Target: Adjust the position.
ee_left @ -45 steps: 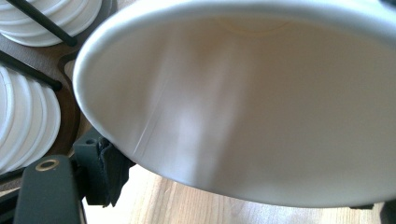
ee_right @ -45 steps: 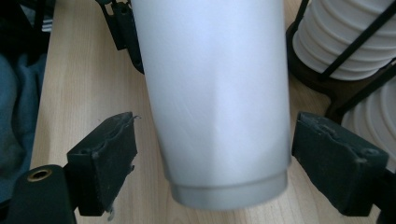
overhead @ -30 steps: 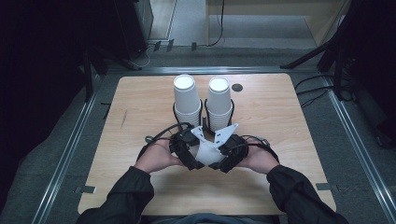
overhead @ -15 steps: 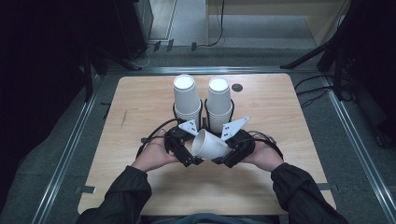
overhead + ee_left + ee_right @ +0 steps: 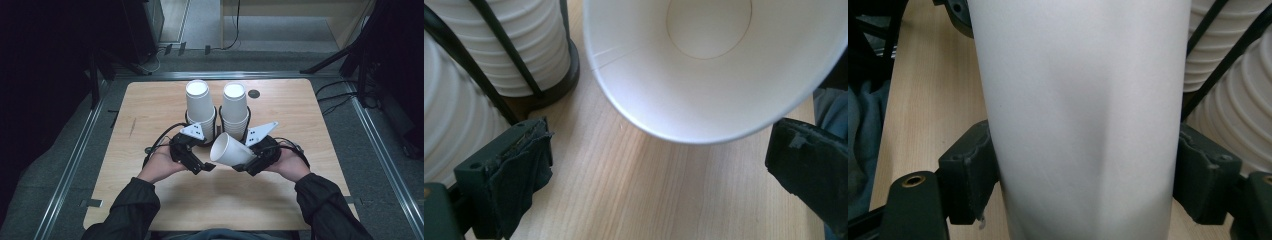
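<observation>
- High view: the right gripper [image 5: 250, 161] has its jaws clamped on a single white paper cup [image 5: 230, 150], which lies tipped on its side above the desk [image 5: 150, 105], just in front of the two cup stacks. The cup's mouth faces the left gripper [image 5: 202, 165]. The left stack of cups [image 5: 200, 107] and the right stack of cups [image 5: 235, 110] stand side by side in black wire holders at the far middle of the desk.
- Left gripper view: the left gripper's jaws have just been opening and stand wide apart, with nothing pressed between them. The cup's open rim hangs just beyond them, off the desk, in front of the stacks.
- Right gripper view: both pads of the right gripper press on the cup's wall, which dents slightly under the squeeze.
- Step in hand, as I judge it: one cup has been passed to the right gripper and the left has let go.
- Next move likely calls for turning the cup upright and setting it on bare desk in front of the stacks, with a gentle grip so that the thin wall does not crush.
</observation>
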A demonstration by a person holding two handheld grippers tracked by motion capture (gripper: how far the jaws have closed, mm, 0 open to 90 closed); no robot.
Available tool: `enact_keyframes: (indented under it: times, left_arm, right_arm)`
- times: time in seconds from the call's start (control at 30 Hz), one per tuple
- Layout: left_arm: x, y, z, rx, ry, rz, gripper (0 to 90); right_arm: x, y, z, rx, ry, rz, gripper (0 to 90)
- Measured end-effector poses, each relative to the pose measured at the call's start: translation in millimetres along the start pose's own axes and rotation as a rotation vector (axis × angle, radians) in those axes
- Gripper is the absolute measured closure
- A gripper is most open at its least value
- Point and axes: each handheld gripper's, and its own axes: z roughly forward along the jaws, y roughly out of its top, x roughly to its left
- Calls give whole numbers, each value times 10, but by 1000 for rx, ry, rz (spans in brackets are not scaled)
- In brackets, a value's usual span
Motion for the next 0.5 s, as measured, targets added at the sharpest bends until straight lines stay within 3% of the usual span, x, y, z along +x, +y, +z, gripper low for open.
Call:
enact_keyframes:
  times: [0.07,0.17,0.2,0.4,0.5]
  left_arm:
    - [-7,2,-2,4,60,-14,0]
    - [-5,-3,-17,-6,74,-30,0]
    - [-1,-3,-34,-17,50,-24,0]
    - [-43,21,-59,-64,17,-21,0]
    - [-71,46,-61,-97,-17,-39,0]
  right_arm:
    - [-5,-8,-20,-3,-4,4,217]
    - [-23,-22,-75,-17,-16,3,217]
    - [-22,-23,-90,-20,-20,7,217]
    - [-29,-27,-180,-66,-18,17,217]
    - [-25,-23,-217,-102,4,19,217]
